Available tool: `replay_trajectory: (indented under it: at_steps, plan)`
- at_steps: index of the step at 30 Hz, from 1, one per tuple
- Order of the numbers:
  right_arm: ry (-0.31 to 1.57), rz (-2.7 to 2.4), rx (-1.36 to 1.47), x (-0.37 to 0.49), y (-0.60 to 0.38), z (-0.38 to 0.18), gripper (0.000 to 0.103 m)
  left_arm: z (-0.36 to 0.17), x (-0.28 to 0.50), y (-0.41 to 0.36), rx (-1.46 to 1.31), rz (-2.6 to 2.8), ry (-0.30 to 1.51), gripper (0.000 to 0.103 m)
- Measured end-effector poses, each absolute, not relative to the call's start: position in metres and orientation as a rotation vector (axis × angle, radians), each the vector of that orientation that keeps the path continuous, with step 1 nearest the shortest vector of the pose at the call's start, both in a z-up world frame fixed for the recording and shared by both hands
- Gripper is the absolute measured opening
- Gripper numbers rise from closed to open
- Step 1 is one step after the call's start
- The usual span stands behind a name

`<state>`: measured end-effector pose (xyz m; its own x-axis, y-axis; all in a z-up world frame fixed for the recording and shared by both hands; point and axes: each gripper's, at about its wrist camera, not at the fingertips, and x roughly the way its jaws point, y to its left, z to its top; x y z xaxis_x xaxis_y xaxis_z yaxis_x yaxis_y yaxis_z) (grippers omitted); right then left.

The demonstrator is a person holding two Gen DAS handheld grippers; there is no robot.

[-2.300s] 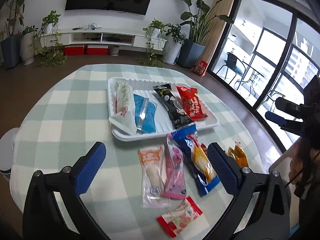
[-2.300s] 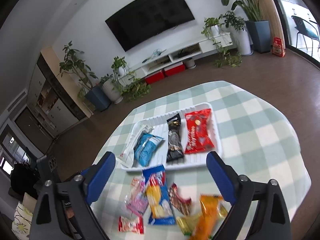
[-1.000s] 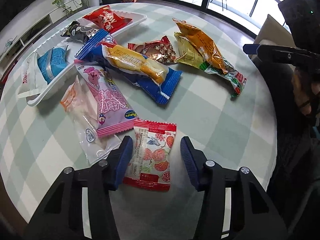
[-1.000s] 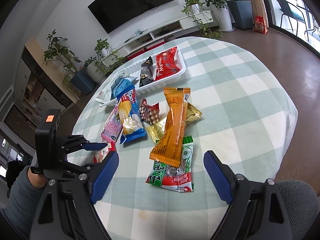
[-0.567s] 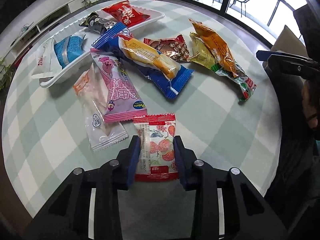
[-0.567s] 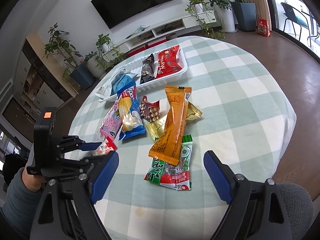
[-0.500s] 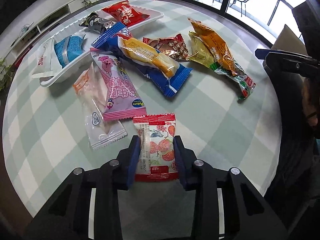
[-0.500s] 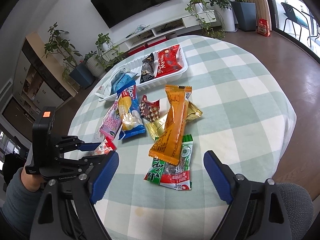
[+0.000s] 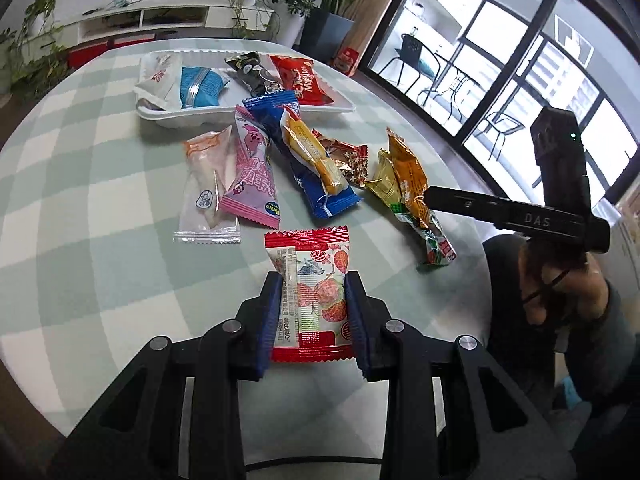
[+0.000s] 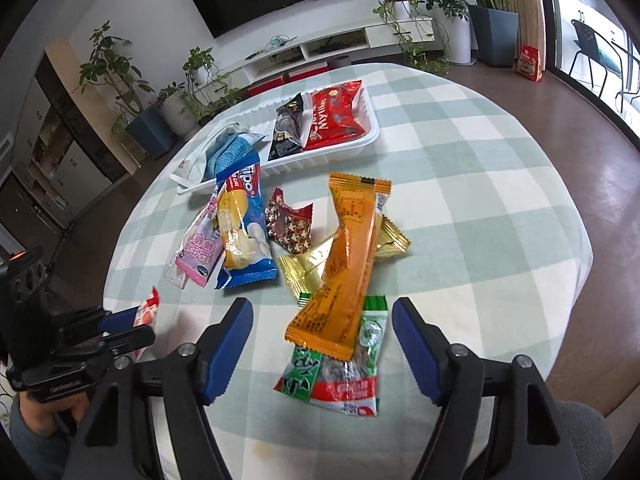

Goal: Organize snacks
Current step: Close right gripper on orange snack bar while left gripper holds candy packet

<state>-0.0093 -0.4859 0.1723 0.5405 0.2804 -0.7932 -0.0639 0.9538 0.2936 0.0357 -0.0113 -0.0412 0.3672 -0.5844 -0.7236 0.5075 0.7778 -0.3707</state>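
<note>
Left gripper, jaws clamped on both long sides of a red-and-white packet, which is held above the near edge of the table; whether the packet touches the cloth cannot be told. Right gripper, jaws wide apart, holding nothing, poised over the green packet at the table's near edge. An orange packet lies across the green one and across a gold packet. Beside these, toward the table's middle, lie a brown star-print packet, a blue packet, a pink packet and a clear packet; the blue one's far end rests against the tray. The white tray stands at the far edge of the table and holds a red packet, a black packet, a light-blue packet and a white packet, side by side.
</note>
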Motion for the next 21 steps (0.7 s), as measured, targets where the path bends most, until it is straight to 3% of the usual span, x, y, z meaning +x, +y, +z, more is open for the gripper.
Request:
replay_trajectory:
  at_steps: [2,12,14,21]
  plan:
    - [0.989,0.213,0.224,-0.004,-0.481,0.169,0.066,-0.045,0.032,-0.01,-0.129,-0.711,0.973,0.029]
    - [1.068,0.154,0.212,0.019,-0.485,0.153,0.054,-0.054,0.026,-0.012,-0.164,-0.743,0.981,0.029]
    - [1.082,0.159,0.217,0.019,-0.486,0.149,0.043,-0.055,0.028,-0.011,-0.169,-0.743,0.982,0.029]
    - [1.059,0.194,0.269,0.015,-0.489,0.152,0.024,-0.055,0.028,-0.007,-0.192,-0.743,0.977,0.029]
